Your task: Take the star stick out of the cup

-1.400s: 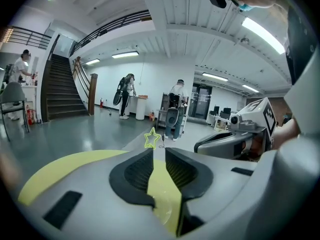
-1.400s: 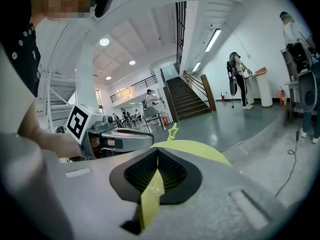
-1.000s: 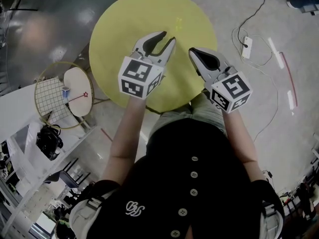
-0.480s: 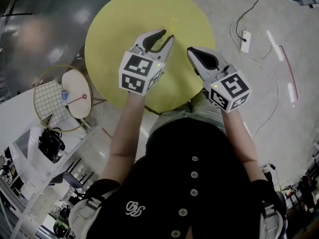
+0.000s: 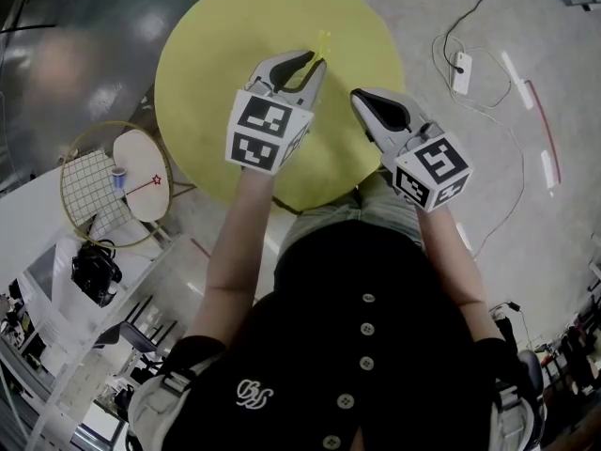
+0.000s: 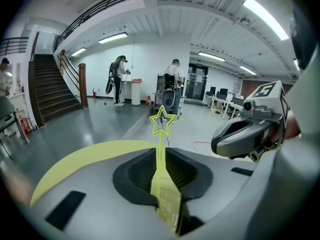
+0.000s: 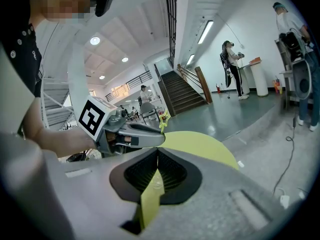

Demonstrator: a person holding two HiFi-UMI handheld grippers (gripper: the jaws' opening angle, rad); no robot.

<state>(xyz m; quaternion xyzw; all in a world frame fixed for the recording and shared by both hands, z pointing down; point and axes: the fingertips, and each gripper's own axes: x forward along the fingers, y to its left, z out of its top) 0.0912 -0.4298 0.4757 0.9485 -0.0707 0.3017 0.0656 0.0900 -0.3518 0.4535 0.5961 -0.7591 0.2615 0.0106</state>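
My left gripper is shut on a thin yellow star stick and holds it above the round yellow table. In the left gripper view the star stick rises upright from between the closed pads of the left gripper, star end up. My right gripper hovers just to its right, jaws together, with no task object in them. The right gripper view shows the right gripper closed, with the left gripper and the star beyond. No cup shows on the yellow table.
Left of the table a small white round board carries a little blue cup and a red star stick, beside a wire grid. Cables and a power strip lie on the floor at right. People stand far off.
The left gripper was open and empty a second ago; it has moved slightly forward and shut on the yellow star stick. The right gripper has barely moved.
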